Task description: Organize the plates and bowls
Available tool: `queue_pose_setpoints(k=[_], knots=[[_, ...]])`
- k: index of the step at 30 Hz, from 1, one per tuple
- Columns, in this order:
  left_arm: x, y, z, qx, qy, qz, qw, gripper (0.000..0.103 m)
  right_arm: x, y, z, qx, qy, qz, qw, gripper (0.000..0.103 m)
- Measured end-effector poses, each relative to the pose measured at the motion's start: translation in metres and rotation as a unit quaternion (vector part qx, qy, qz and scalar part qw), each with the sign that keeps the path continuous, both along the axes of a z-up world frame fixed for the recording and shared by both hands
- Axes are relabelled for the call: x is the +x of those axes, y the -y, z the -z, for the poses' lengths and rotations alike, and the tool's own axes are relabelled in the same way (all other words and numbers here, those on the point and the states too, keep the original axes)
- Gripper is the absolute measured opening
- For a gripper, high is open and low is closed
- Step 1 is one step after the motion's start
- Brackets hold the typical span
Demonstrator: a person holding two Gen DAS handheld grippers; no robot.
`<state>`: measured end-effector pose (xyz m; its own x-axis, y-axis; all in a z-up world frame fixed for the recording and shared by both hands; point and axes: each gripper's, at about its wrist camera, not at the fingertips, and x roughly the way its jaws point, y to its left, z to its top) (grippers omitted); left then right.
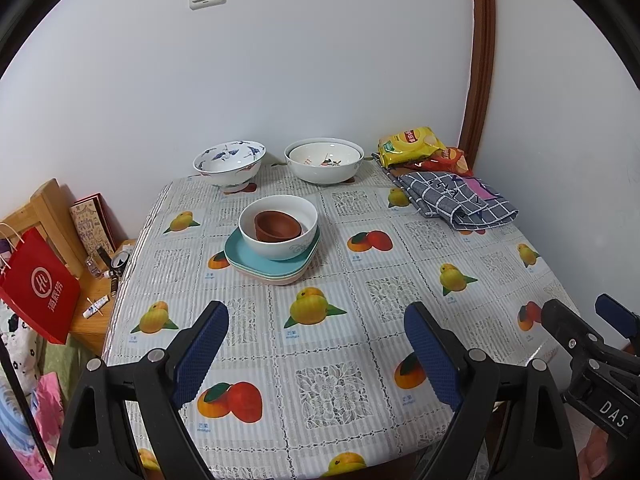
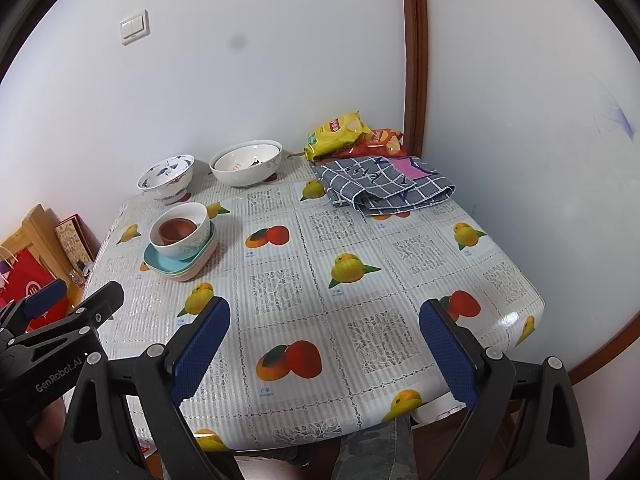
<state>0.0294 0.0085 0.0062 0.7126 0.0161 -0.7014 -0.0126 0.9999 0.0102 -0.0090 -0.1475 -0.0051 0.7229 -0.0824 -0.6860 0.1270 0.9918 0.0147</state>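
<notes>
A stack of square plates (image 1: 244,261) (image 2: 160,261), teal on top and pink below, sits mid-table. On it stands a white bowl (image 1: 288,245) (image 2: 200,232) holding a small brown bowl (image 1: 276,225) (image 2: 176,229). At the back stand a blue-patterned footed bowl (image 1: 228,162) (image 2: 167,176) and a large white bowl (image 1: 324,166) (image 2: 246,168) with a smaller bowl nested inside. My left gripper (image 1: 316,320) is open and empty over the near table. My right gripper (image 2: 324,320) is open and empty, also well short of the dishes.
The table (image 1: 340,340) has a fruit-print cloth. A folded checked cloth (image 1: 456,198) (image 2: 384,188) and snack bags (image 1: 416,146) (image 2: 340,132) lie at the back right. A red paper bag (image 1: 40,288) and a wooden chair (image 1: 52,216) stand left of the table.
</notes>
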Motion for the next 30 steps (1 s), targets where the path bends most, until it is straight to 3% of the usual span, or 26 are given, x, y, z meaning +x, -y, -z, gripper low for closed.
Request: queue_pose_setpoints(k=[30], knots=[[-0.0010,-0.0016,-0.0022,0.001,0.003,-0.002,1.0000,0.089,-0.0045,-0.0034,-0.0014,0.009,0.012,-0.006,1.000,0.095]])
